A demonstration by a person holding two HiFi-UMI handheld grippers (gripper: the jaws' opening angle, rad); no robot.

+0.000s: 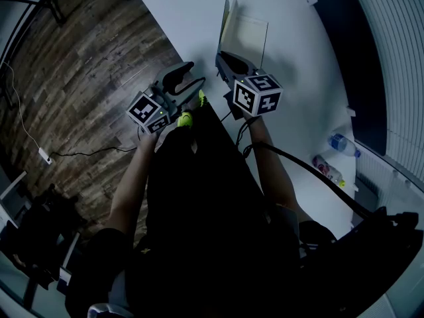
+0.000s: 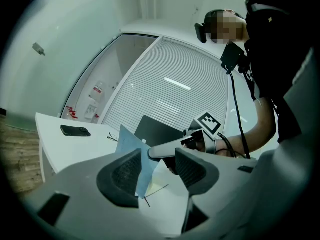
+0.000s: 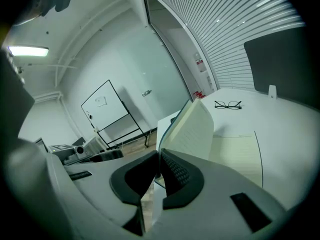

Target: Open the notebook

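Note:
The notebook (image 1: 246, 33) lies on the white table (image 1: 291, 91) with its blue cover and a few lined leaves (image 1: 226, 22) standing nearly upright at its left side. My right gripper (image 1: 224, 59) is shut on the lower edge of that raised cover (image 3: 192, 129), and a lined page (image 3: 240, 154) lies flat to the right of it. My left gripper (image 1: 193, 77) hovers level at the table's near edge, left of the notebook, open with nothing between its pads. From the left gripper view, the blue cover (image 2: 131, 151) rises beyond my left gripper (image 2: 157, 166).
A pair of glasses (image 3: 228, 104) lies on the table past the notebook, and a dark phone (image 2: 75, 130) lies at the far end. Two plastic bottles (image 1: 328, 169) lie by the table's right edge. Wooden floor (image 1: 86, 65) with a cable is on the left.

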